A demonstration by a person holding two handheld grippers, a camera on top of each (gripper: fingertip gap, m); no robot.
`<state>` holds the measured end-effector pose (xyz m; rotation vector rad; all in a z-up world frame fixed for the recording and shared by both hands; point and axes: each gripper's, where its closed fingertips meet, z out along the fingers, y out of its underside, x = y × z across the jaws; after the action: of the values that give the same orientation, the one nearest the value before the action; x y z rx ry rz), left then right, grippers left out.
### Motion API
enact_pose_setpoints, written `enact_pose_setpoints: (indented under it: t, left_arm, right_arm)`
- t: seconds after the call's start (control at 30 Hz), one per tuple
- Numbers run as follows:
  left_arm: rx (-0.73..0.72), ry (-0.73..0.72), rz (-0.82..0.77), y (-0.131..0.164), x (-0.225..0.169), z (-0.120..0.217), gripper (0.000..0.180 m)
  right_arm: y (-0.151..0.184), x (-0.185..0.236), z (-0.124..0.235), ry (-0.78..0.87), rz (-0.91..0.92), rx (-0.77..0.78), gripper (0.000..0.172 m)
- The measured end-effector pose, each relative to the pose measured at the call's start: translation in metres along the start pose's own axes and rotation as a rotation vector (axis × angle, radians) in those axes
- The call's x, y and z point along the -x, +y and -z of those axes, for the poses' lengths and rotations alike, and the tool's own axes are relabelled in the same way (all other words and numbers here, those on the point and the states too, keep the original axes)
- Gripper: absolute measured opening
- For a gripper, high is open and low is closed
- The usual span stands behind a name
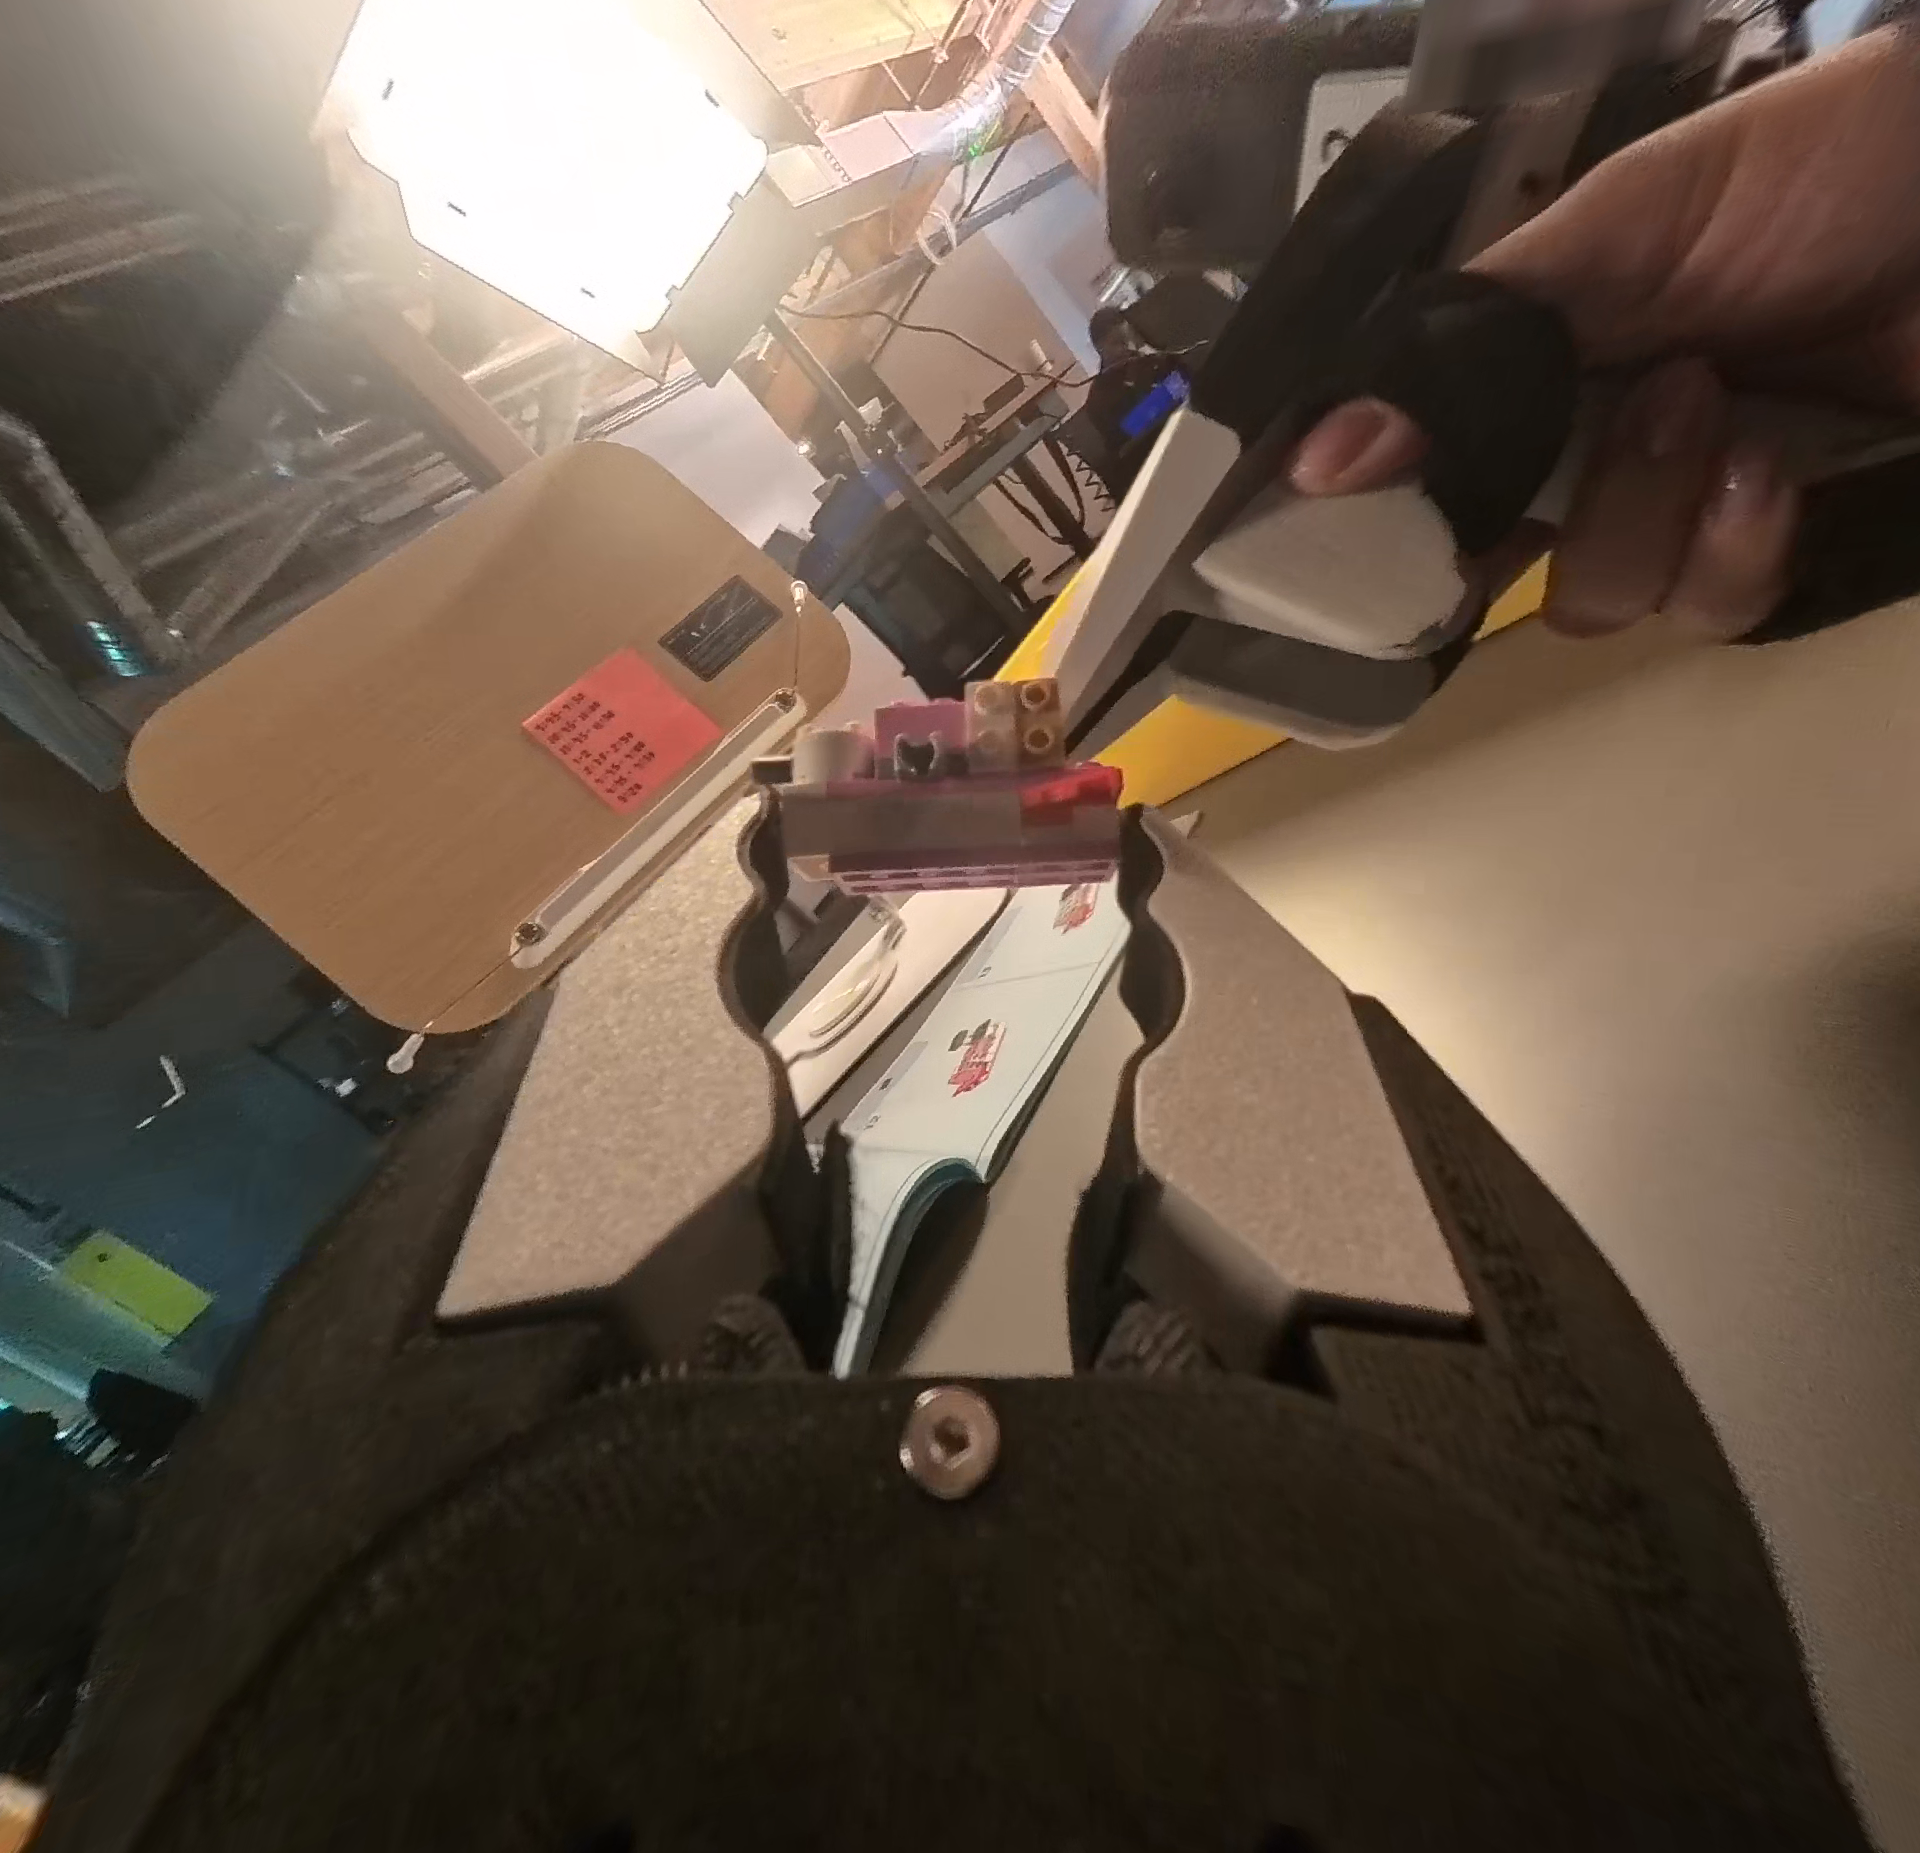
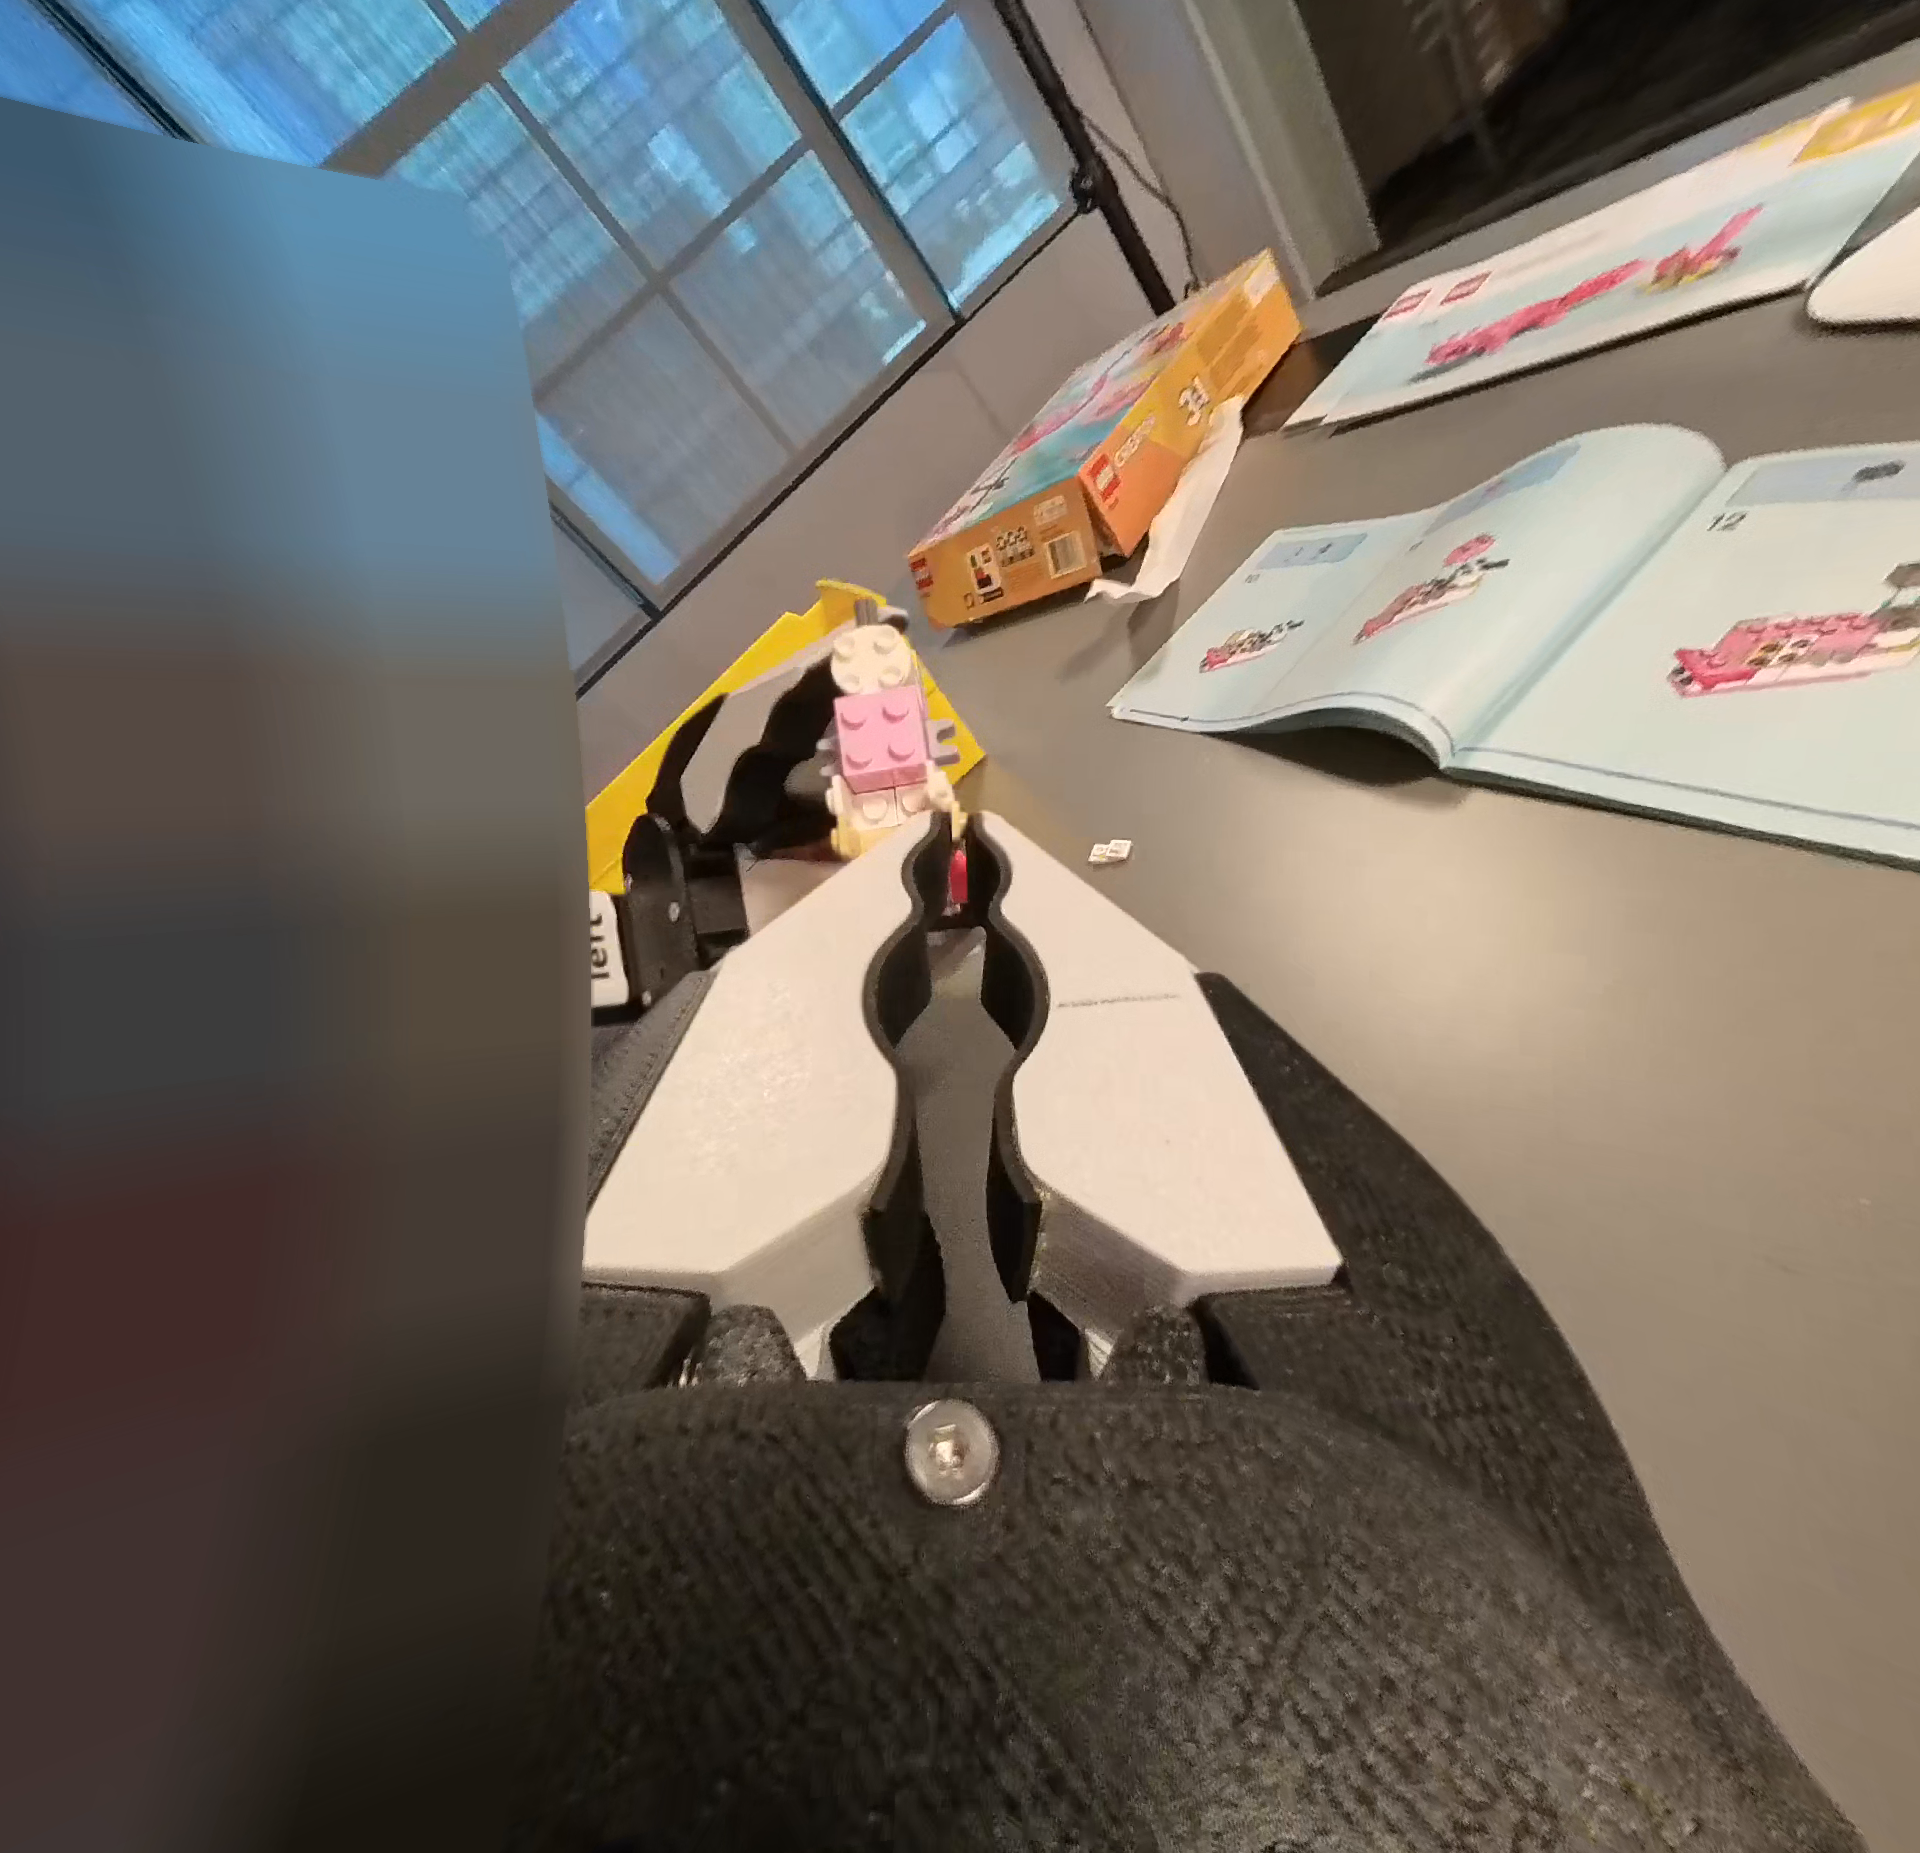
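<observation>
On the left, a wooden board (image 1: 488, 733) with a red sticker stands beyond the table (image 1: 1558, 972). The left hand-held gripper (image 1: 951, 827) grasps a brick model (image 1: 951, 816) of pink, grey and red bricks, clamped endwise between its fingertips and raised above an open instruction booklet (image 1: 987, 1076). To the right, the right hand-held gripper (image 2: 951, 847) is clenched nearly shut, its tips at the model's tan end (image 2: 873, 837); whether they pinch a small part there cannot be told. Farther right lie an orange box (image 2: 1101, 473) and another open booklet (image 2: 1558, 640).
</observation>
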<state>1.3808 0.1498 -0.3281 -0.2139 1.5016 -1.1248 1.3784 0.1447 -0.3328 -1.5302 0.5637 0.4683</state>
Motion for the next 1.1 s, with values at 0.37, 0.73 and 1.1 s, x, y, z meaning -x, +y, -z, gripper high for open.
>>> enact_pose_setpoints:
  t: [0.37, 0.73, 1.1]
  left_arm:
    - [0.066, -0.028, 0.109, 0.012, 0.005, -0.004, 0.064]
    - [0.108, 0.04, 0.205, 0.024, -0.002, -0.007, 0.064]
    - [0.109, 0.042, 0.207, 0.025, -0.002, -0.006, 0.064]
  right_arm:
    - [-0.005, -0.008, -0.006, 0.135, 0.091, -0.108, 0.001]
    - [0.001, -0.019, -0.006, 0.089, -0.114, -0.094, 0.001]
    - [0.003, -0.02, -0.007, 0.034, -0.2, -0.102, 0.001]
